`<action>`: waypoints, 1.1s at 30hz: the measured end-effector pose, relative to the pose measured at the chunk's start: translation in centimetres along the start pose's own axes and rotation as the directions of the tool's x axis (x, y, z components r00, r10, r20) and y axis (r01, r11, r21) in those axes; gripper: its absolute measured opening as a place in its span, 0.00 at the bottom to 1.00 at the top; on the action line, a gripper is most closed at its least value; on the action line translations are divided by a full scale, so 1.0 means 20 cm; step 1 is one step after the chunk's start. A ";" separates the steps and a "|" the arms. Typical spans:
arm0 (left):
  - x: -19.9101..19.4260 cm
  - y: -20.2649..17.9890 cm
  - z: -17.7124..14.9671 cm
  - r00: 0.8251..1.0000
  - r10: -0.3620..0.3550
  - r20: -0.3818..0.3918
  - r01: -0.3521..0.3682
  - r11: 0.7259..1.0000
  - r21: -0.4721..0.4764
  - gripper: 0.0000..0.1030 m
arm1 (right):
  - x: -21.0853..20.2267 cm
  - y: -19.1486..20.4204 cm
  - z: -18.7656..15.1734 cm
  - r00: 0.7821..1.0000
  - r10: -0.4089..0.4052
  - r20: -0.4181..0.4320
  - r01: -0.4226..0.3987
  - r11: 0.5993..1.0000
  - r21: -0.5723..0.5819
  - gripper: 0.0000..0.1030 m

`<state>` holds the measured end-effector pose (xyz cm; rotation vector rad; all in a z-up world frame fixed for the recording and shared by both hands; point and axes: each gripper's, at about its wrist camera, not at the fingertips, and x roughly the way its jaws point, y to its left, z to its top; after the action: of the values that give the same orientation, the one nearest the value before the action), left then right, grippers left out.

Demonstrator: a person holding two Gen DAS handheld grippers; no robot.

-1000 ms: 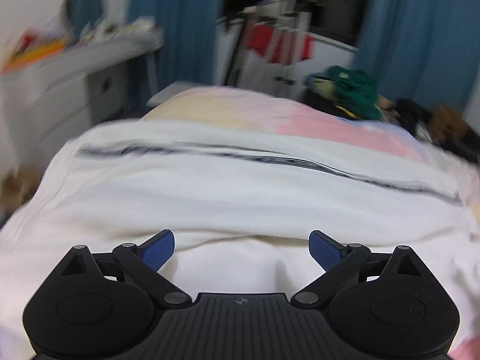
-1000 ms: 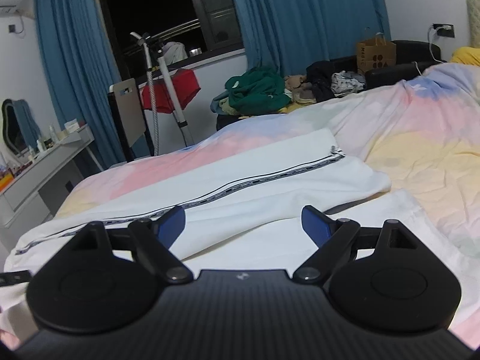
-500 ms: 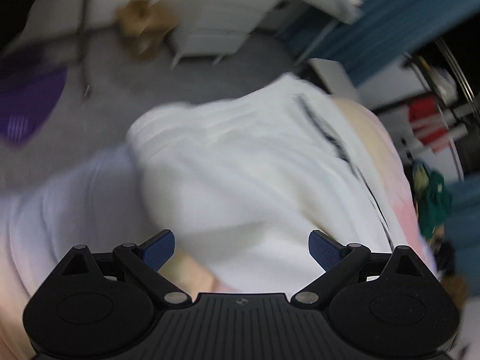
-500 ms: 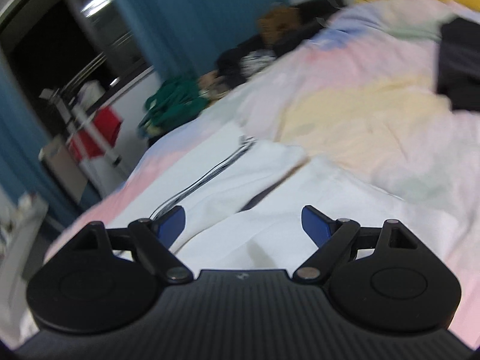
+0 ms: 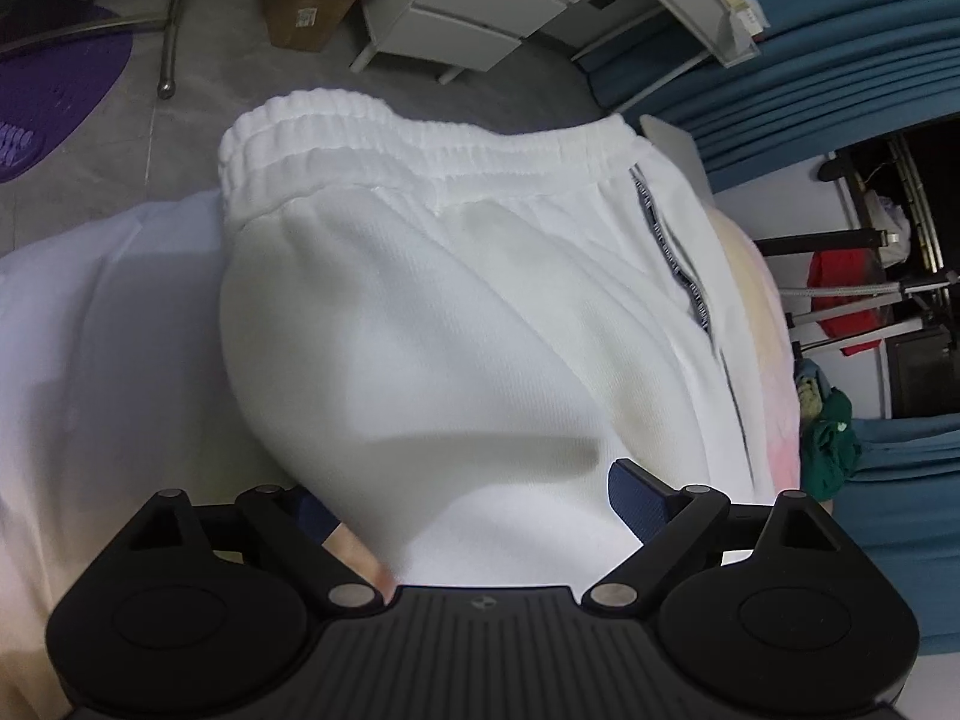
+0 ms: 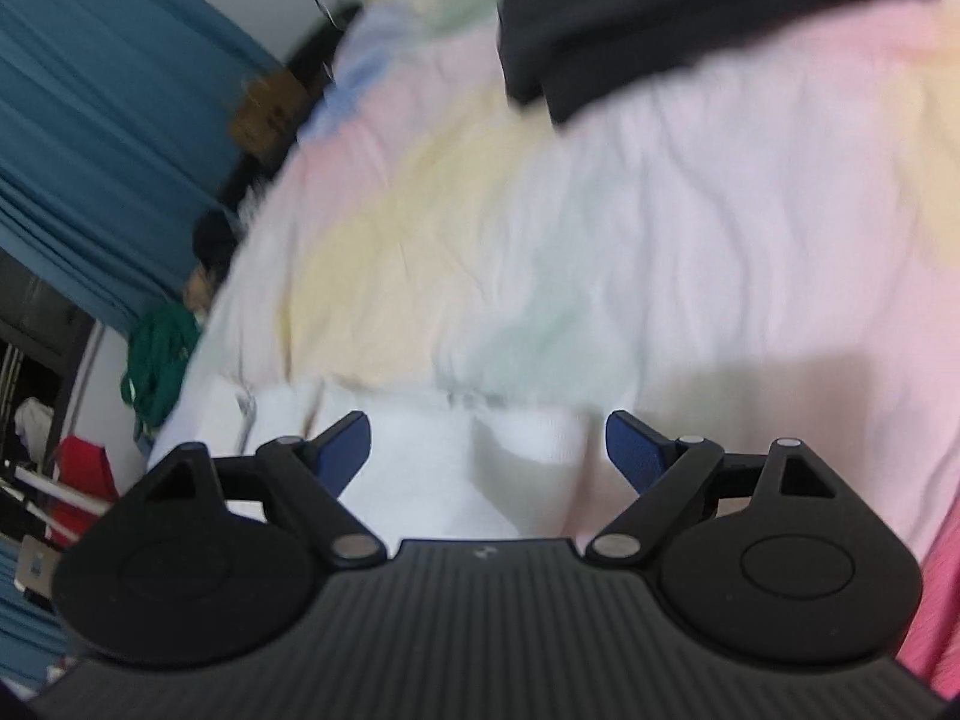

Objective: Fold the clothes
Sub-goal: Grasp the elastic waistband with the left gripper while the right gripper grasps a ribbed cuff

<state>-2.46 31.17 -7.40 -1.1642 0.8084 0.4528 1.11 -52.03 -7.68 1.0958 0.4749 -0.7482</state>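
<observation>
Though bulky, the white trousers (image 5: pixel 456 312) are soft, limp knit; grip at elastic waistband (image 5: pixel 420 144). Left tongs (image 5: pixel 474 498) and right tongs (image 6: pixel 486 444): both spread, empty.

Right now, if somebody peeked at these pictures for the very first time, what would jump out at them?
The big white pants fill the middle of the left view, with the puffy elastic waistband at the far end hanging toward the floor. The open left hand-held gripper sits just above them. In the right view, the pastel bedspread spreads out wide, with a black garment lying at its far end.
</observation>
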 end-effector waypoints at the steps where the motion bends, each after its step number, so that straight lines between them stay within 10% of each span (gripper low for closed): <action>1: 0.00 0.00 0.00 1.000 -0.005 0.005 0.005 1.000 0.000 0.90 | 0.04 0.00 -0.01 1.000 -0.003 -0.031 0.003 1.000 0.003 0.84; 5: 0.00 0.02 -0.01 1.000 -0.026 0.017 0.026 1.000 -0.003 0.90 | 0.18 0.01 -0.07 0.986 0.008 -0.166 0.003 0.998 0.063 0.85; 14: 0.07 -0.02 0.03 0.998 -0.053 0.021 0.053 0.998 -0.018 0.91 | 0.10 0.20 -0.11 0.963 0.257 -0.084 -0.262 0.964 -0.049 0.83; 20: 0.07 -0.02 0.02 0.998 -0.054 0.025 0.055 0.998 -0.027 0.91 | 0.19 0.14 -0.14 0.990 -0.015 -0.143 0.007 0.998 -0.061 0.83; 33: 0.07 -0.02 0.04 0.998 -0.057 0.028 0.058 0.998 -0.034 0.92 | 0.24 0.01 -0.15 0.976 0.099 -0.193 -0.070 0.986 0.153 0.85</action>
<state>-1.02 31.67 -8.10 -1.2078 0.7445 0.4355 4.42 -50.76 -12.03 1.3284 0.5467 -0.6068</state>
